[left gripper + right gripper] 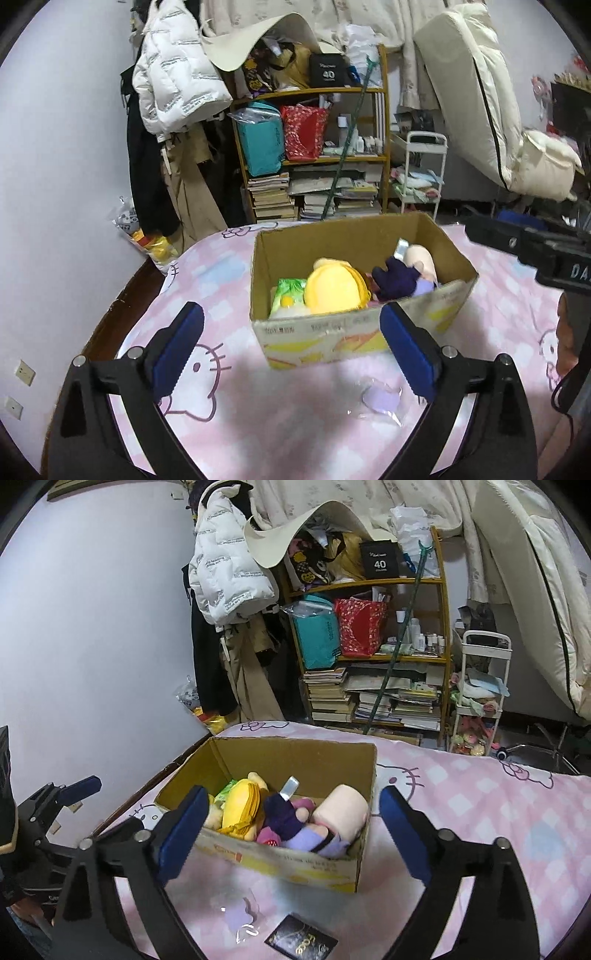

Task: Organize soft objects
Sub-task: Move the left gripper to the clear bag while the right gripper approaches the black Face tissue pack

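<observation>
An open cardboard box [321, 338] stands on the pink Hello Kitty bed cover [258, 424]. It holds several soft toys: a yellow plush [334, 290], a dark purple plush [395, 282], a pale pink plush [421, 258] and a green packet [290, 291]. My left gripper [291, 350] is open and empty, just in front of the box. My right gripper [293, 829] is open and empty, its jaws framing the box [295, 864] and its yellow plush [242, 806], purple plush [280, 812] and pink plush [341, 808].
A small clear bag with a lilac item [380, 400] lies on the cover before the box, also in the right wrist view [240, 919], beside a black card [301, 943]. A cluttered bookshelf [314, 147], hanging coats [173, 85] and a white cart [421, 173] stand behind the bed.
</observation>
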Motion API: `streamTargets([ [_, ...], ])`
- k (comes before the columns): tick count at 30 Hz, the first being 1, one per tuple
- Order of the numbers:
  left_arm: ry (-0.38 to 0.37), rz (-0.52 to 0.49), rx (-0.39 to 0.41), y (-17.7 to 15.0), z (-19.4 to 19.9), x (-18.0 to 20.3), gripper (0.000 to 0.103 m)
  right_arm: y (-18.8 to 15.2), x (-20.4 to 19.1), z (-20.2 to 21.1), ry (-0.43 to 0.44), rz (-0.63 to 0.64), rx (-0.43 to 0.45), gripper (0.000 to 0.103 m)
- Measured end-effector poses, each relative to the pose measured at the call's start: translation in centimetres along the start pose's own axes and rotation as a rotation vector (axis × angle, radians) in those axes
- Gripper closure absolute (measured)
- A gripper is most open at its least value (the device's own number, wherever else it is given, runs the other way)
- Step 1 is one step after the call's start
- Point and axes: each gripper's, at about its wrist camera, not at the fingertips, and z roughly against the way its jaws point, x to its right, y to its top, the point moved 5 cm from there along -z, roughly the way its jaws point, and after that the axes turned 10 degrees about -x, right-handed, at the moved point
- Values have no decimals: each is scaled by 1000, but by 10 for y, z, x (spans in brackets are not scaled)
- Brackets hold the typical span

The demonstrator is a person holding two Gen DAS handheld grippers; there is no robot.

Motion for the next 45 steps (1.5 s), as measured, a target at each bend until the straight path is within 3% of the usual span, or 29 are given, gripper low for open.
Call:
streamTargets([
  [10, 15, -36, -53, -25, 11, 15, 8, -18, -1, 22, 6, -27, -9, 0],
  [16, -17, -15, -72, -35, 15, 18, 8, -28, 1, 22, 13, -50, -37, 0],
  [29, -31, -47, -130, -45, -8, 34, 8, -55, 13, -7, 59, -133, -136, 0],
  [45, -101, -51, -230, -61, -49, 42, 8, -76, 24, -41, 45, -190, -257, 0],
])
